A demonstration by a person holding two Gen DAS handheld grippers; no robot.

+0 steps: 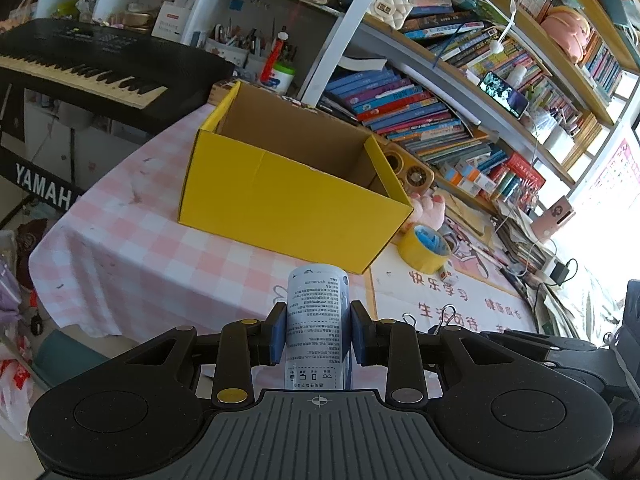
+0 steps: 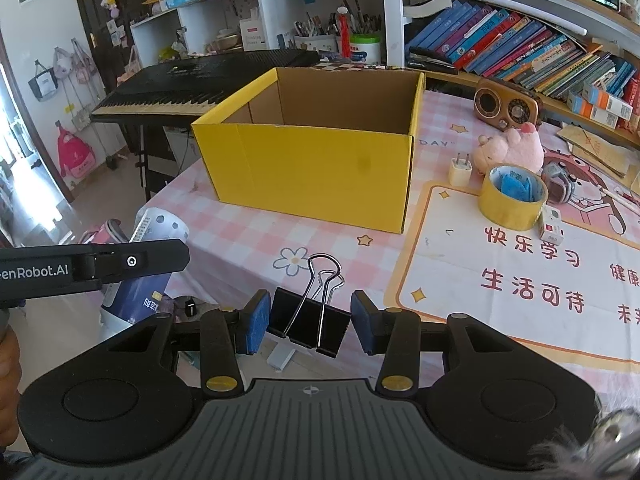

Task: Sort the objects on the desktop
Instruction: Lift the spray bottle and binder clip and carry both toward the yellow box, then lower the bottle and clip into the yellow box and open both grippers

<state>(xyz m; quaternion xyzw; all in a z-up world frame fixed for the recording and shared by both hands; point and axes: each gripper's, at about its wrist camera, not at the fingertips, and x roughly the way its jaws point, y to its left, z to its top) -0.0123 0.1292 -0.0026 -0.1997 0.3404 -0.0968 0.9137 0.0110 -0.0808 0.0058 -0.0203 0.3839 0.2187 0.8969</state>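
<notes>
Carrying is under way: left tongs (image 1: 318, 332) clamp a printed canister (image 1: 317, 320); right tongs (image 2: 311, 322) stand apart around a binder clip (image 2: 310, 326). Next, I judge, comes lifting over the yellow box (image 2: 316, 168) rim.

Your desk, item by item. Open cardboard box (image 2: 316, 168): centre of the table (image 2: 248, 236), keyboard (image 2: 192, 92) behind it to your left. Tape roll (image 2: 513, 196): right of the box, on the printed mat (image 2: 520, 280). Small carton (image 2: 550, 222): touching the roll's right side. Plug adapter (image 2: 460, 170) and plush toy (image 2: 510, 150): just behind the roll. Radio (image 2: 506, 104): further back (under the bookshelf (image 2: 520, 52)). Binder clip (image 2: 316, 320): nearest you, in front of the box.
</notes>
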